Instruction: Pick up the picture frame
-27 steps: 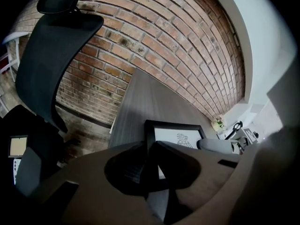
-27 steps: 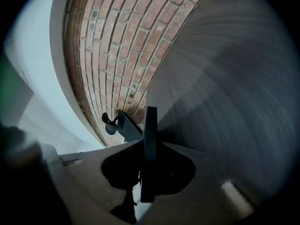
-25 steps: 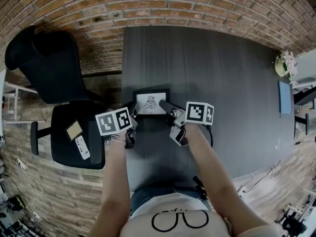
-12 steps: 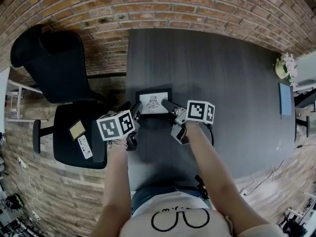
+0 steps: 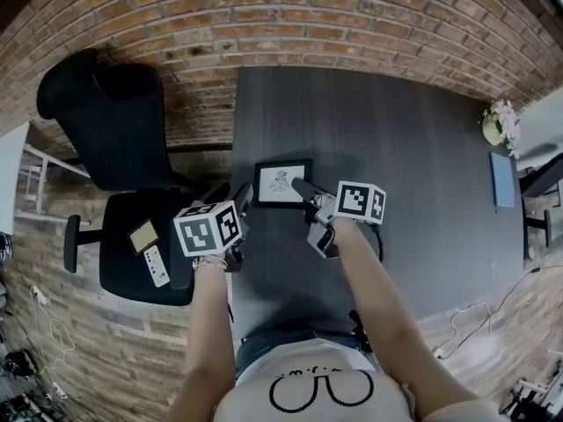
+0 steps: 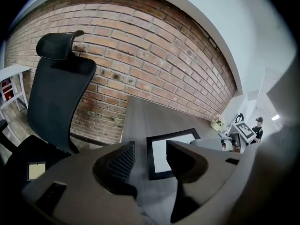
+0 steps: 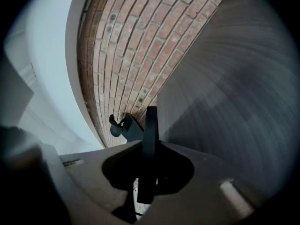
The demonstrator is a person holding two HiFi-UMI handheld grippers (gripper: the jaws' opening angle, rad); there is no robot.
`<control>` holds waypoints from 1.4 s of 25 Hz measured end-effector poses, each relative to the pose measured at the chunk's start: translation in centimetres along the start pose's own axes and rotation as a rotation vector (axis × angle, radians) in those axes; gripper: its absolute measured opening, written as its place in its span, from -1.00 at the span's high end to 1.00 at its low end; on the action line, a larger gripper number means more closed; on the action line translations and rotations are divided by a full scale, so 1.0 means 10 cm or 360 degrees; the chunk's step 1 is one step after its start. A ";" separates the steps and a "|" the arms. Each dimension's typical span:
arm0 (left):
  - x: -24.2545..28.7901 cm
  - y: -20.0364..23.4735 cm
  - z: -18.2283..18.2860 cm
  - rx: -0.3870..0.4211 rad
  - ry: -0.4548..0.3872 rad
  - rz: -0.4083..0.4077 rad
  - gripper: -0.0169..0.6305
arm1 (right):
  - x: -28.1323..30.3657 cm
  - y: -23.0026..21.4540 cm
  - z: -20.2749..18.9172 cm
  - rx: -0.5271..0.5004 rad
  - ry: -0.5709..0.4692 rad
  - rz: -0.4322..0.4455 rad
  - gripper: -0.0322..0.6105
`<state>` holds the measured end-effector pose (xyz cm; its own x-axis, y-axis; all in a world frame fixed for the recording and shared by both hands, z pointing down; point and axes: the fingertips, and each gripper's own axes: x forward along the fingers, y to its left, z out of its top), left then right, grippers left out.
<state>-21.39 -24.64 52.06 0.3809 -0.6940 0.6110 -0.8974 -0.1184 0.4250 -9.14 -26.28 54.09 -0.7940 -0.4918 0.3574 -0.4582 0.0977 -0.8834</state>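
The picture frame [image 5: 281,183] is black-edged with a white sheet and a small drawing. It hangs over the dark table [image 5: 396,148], held by its right edge. My right gripper [image 5: 301,186] is shut on that edge; in the right gripper view the frame [image 7: 150,135] stands edge-on between the pads. My left gripper [image 5: 241,197] is just left of the frame and apart from it, its jaws just opened wide with nothing between them. In the left gripper view the frame [image 6: 165,154] lies beyond the open gripper [image 6: 151,159].
A black office chair [image 5: 110,130] stands left of the table, with a small framed card [image 5: 142,235] and a remote [image 5: 157,265] on its seat. A flower pot [image 5: 502,120] and a flat dark panel [image 5: 501,179] sit far right. Brick wall [image 5: 290,16] behind.
The left gripper has opened, let go of the frame's left side and lifted away. The right gripper has risen with the frame in it.
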 end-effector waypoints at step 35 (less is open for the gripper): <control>-1.57 -0.92 0.86 0.0642 -0.0789 -0.0015 0.31 | -1.76 1.95 0.30 -0.1455 -0.0811 -0.0231 0.77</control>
<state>-20.99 -18.80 32.82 0.3276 -0.9263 0.1862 -0.9446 -0.3170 0.0848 -2.92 -18.30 29.65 -0.5428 -0.8355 0.0848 -0.8305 0.5190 -0.2023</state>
